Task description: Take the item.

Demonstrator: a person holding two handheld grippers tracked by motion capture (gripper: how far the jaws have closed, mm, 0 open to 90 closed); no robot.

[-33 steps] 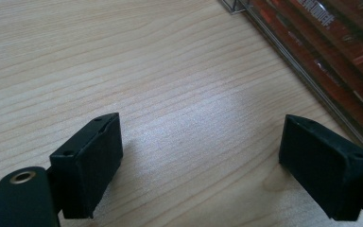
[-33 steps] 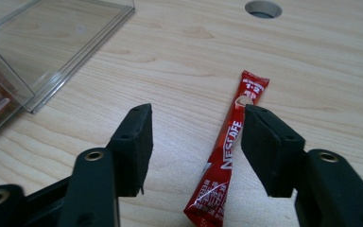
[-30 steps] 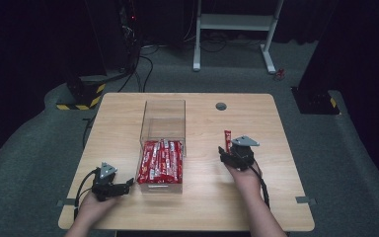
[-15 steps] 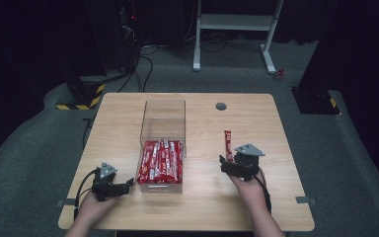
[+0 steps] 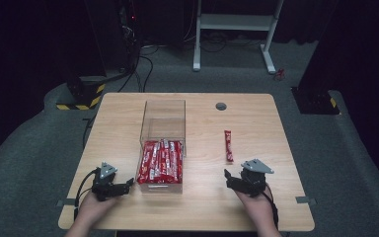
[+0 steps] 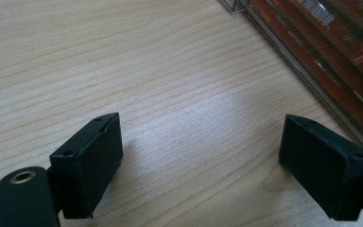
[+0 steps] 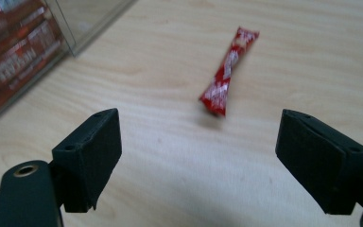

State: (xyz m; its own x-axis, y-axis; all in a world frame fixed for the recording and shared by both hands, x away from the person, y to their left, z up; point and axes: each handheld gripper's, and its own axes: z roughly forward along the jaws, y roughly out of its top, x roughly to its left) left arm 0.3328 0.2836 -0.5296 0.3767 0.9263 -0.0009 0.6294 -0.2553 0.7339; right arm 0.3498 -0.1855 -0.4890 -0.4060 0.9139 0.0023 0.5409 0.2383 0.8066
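Right of centre in the high view, one sachet (image 5: 228, 145) lies loose; my right gripper (image 5: 233, 178) sits just below, fingers wide, empty. Next: judged, reach and pinch it for the box (image 5: 163, 118).

Left gripper (image 5: 127, 183) was matte black, topped by a grey three-cornered plate, black cable looping at nine o'clock, right gripper (image 5: 228, 177) was alike, blocky black jaws with small screw holes, brass-ringed hole at seven o'clock, forearms bare.

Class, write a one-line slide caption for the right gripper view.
Open right claw faces a red snack packet lying on the wooden table.
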